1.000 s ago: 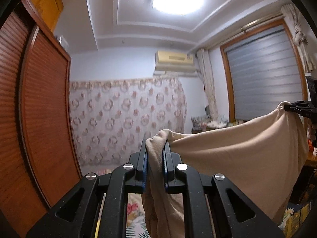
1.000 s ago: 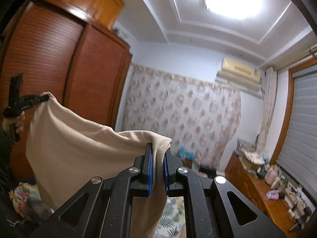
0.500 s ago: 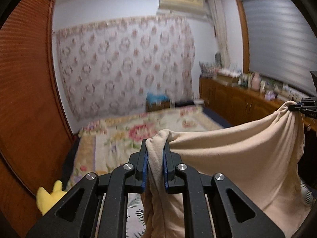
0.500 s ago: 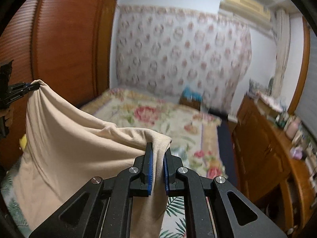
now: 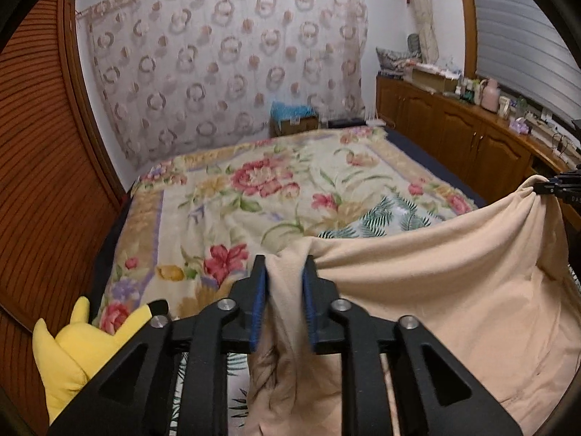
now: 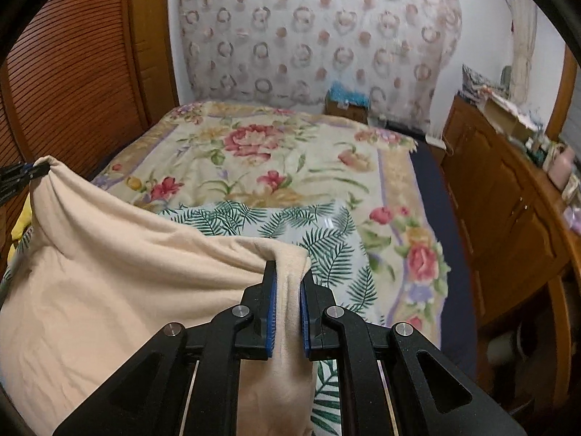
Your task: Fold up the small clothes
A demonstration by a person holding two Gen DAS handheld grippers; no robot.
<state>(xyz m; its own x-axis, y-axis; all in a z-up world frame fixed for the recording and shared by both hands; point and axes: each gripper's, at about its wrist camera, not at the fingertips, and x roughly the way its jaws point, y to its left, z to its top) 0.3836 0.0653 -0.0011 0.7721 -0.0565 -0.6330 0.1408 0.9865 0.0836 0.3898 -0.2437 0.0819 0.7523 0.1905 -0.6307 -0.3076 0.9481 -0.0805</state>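
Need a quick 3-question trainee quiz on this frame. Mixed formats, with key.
1. True or false: the beige garment lies flat on the bed.
2. In the left wrist view, what sits at the bed's near left edge? A) yellow plush toy B) laundry basket C) folded towel
3. Short answer: what holds the garment up?

Key
1. False: it hangs stretched in the air above the bed.
2. A
3. Both: the left tongs and the right tongs each pinch a corner. The left jaws have just been opening, with cloth bunched between them.
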